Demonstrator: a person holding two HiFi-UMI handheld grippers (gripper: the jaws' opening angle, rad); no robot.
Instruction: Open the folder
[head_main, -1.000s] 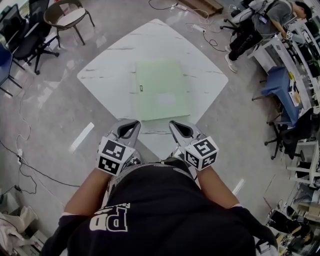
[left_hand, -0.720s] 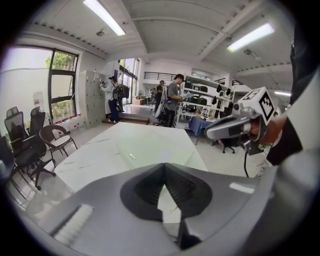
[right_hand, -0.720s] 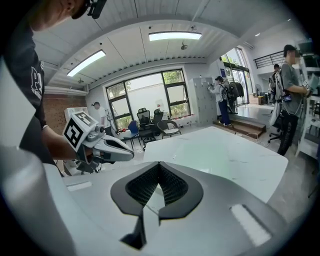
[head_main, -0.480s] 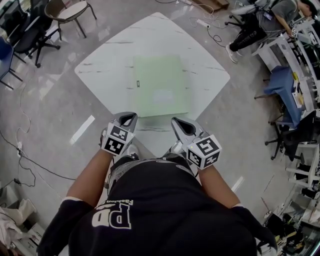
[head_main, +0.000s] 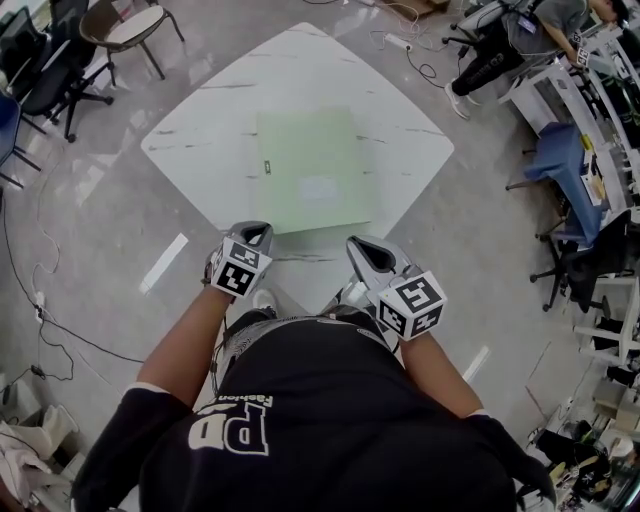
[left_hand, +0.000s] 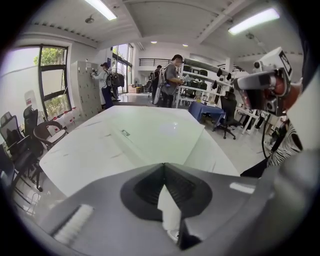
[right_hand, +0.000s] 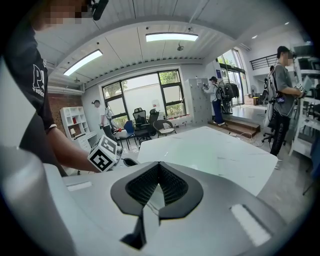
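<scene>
**Folder** (head_main: 310, 172): pale green, closed, flat on the counter. It sits about the middle of the top, with one short edge towards the person. A small dark label (head_main: 266, 167) sits close to its left long edge, which the left gripper view confirms (left_hand: 125, 133).

**Counter** (head_main: 200, 150): white with faint grey veining and rounded corners, set corner-on to the person. It carries the folder only.

**Left gripper** (head_main: 258, 230): held over the near corner of the counter, pointing at the folder's near left corner. Its own view shows the fingers (left_hand: 145, 187) pressed together at the tips, with nothing between them. Its marker cube (head_main: 240, 270) faces up.

**Right gripper** (head_main: 356, 245): held level with the left one and well apart from it, pointing at the folder's near right corner. Its own view shows the fingers (right_hand: 172, 187) closed tip to tip and empty. Its marker cube (head_main: 412, 305) sits nearer the body.

**Surroundings**: a glossy grey floor (head_main: 90, 210). Office chairs (head_main: 125, 30) stand at the upper left, and a blue-draped stand (head_main: 560, 165) at the right.
</scene>
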